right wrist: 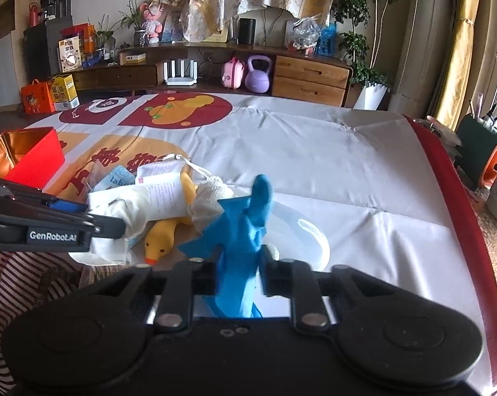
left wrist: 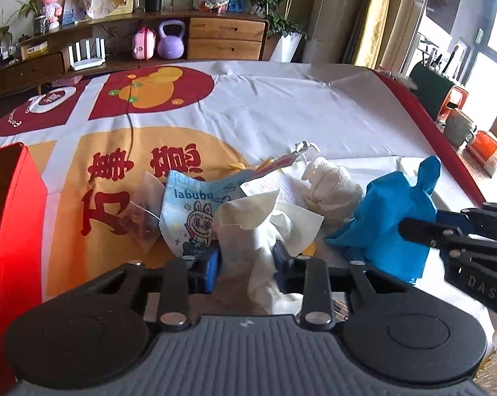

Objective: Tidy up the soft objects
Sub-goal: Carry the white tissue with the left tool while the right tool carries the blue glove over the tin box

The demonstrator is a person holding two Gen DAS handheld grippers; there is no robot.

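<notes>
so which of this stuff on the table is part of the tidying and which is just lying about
Part of the job:
- white cloth, in the left gripper
- blue glove, in the right gripper
- gauze bundle
- labubu mask
- yellow duck plush
- red box, open

Just lying about:
- purple kettlebell
- white router
- pink case

A cream-white cloth sits between the left gripper's blue pads, a bright blue cloth in the black right gripper, a yellow duck left of it.
</notes>
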